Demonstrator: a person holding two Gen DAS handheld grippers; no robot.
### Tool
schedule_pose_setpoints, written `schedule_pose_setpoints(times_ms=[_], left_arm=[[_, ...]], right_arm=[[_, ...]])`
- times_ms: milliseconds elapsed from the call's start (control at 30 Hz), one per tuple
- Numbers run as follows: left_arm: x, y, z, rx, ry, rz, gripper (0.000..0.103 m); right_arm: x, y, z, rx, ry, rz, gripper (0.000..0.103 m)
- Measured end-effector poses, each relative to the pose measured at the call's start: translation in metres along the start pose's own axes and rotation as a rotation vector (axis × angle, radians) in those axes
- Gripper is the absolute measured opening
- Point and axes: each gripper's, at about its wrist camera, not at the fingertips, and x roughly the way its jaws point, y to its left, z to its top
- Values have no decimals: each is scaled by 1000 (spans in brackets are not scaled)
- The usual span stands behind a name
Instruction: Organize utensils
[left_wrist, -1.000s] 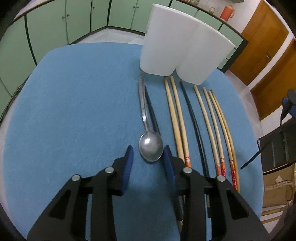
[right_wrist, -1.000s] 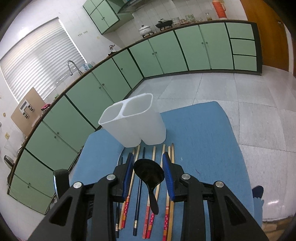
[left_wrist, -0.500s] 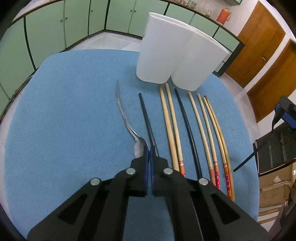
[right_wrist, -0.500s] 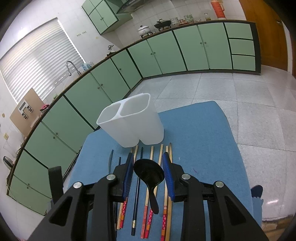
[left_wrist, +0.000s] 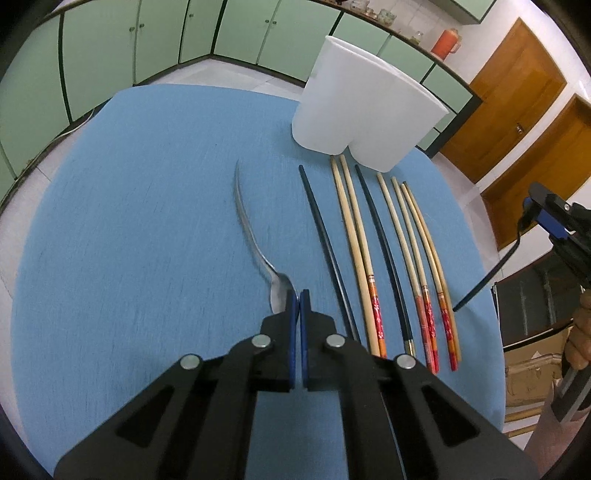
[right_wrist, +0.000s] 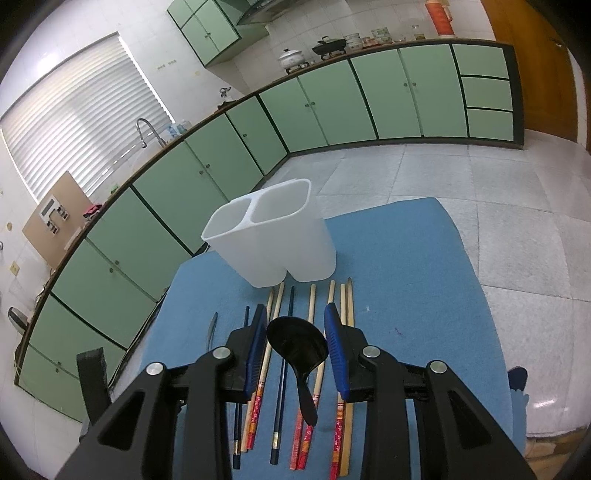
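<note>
My left gripper (left_wrist: 298, 295) is shut on the bowl of a metal spoon (left_wrist: 255, 236), whose handle sticks out forward and left over the blue mat (left_wrist: 129, 221). My right gripper (right_wrist: 295, 321) holds a black spoon (right_wrist: 299, 350) by its bowl between its blue pads, above the row of chopsticks (right_wrist: 314, 369). The white two-compartment utensil holder (right_wrist: 271, 236) stands empty at the back of the mat; it also shows in the left wrist view (left_wrist: 369, 110). Several wooden and two black chopsticks (left_wrist: 391, 251) lie side by side before it.
Green cabinets (right_wrist: 332, 103) run along the far wall and wooden doors (left_wrist: 517, 92) stand at the right. The right gripper and the hand on it show at the right edge of the left wrist view (left_wrist: 561, 229).
My left gripper has closed on the metal spoon's bowl and lifted it; the spoon has swung left, away from the black chopstick. The right gripper has barely moved.
</note>
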Motion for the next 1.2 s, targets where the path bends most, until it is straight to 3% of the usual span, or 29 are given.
schedule_pose_setpoints(times_ms=[200,333,400,433,467,500,700,933,1067,1167,1200], left_arm=[[1,-2,-3,-7,4,-19,1],[7,0,-1,-19,60,-48,2],[6,5,0,-42,78,-63,13],[7,7,1,-54,79,-64,30],[5,10,4,-68,67,-57,37],[5,12,7,-71,57,-42,38],[15,15,41,-79,29,9,38],[56,19,75,-94,54,102,38],[65,20,86,-88,50,125,30],[69,20,91,-92,51,114,12],[70,20,91,-91,51,113,12]], right_arm=[[-1,3,-3,-6,3,-1,31],[-4,2,-3,-6,0,-3,31],[-4,2,-3,-9,-1,-5,31],[-4,2,-3,-9,0,-6,32],[-4,2,-3,-9,0,-6,32],[-3,2,-2,-9,0,-6,32],[1,2,-3,-15,2,-9,32],[10,1,-2,-22,10,-14,32],[15,-4,-1,-16,17,-18,32],[19,-6,1,-15,19,-19,32],[20,-6,2,-16,20,-19,32]])
